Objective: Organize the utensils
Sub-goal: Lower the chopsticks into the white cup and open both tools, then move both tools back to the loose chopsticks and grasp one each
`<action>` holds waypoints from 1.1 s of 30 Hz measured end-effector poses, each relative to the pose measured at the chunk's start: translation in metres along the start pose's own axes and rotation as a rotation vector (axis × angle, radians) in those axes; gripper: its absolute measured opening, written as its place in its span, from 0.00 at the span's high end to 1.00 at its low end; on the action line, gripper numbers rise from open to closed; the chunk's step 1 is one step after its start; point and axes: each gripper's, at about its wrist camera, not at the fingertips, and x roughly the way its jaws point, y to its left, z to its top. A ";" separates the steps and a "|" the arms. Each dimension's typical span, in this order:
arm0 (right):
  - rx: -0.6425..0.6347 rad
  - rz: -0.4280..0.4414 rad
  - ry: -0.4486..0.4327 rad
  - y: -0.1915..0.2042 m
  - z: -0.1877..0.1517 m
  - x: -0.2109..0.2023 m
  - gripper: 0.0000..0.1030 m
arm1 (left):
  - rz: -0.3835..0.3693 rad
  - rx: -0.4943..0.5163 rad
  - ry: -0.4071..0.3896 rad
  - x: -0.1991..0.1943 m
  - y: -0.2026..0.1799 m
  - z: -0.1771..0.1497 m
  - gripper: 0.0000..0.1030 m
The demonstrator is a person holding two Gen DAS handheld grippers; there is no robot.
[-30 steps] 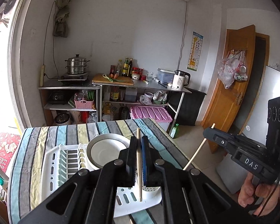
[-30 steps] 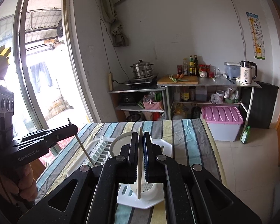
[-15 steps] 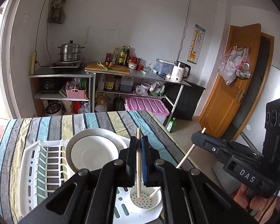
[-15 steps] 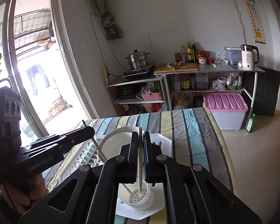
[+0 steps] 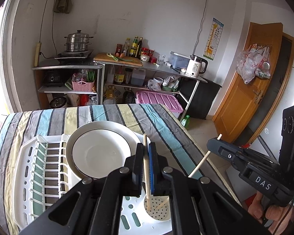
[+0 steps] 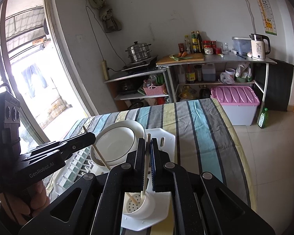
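Since a second ago both hands came down toward the white drying rack [image 5: 25, 178]. The left gripper [image 5: 146, 168] and right gripper [image 6: 147, 162] point downward, each clamped on one chopstick [image 5: 146, 176] [image 6: 146, 168], whose tips now stand inside the perforated cup [image 5: 158, 210].

White slatted plastic dish rack [image 5: 39, 168] sits on striped-cloth table [image 5: 111, 115]. Round white black-rimmed plate [image 5: 100, 152] lies in rack. Perforated white cup [image 5: 159, 209] occupies rack's near right corner, two wooden chopsticks' [image 5: 146, 168] tips inside.
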 end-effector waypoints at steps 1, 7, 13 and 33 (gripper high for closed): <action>0.004 -0.005 0.004 -0.001 0.000 0.000 0.95 | -0.004 -0.004 0.008 0.000 0.001 0.000 0.94; 0.010 -0.011 0.003 -0.001 -0.002 -0.006 0.75 | -0.008 -0.018 0.010 -0.009 0.008 -0.007 0.75; 0.015 -0.023 0.006 0.000 -0.009 -0.015 0.75 | 0.000 -0.021 0.007 -0.023 0.014 -0.016 0.68; 0.046 0.065 0.039 0.031 -0.098 -0.097 0.74 | 0.095 -0.016 -0.008 -0.138 0.045 -0.119 0.68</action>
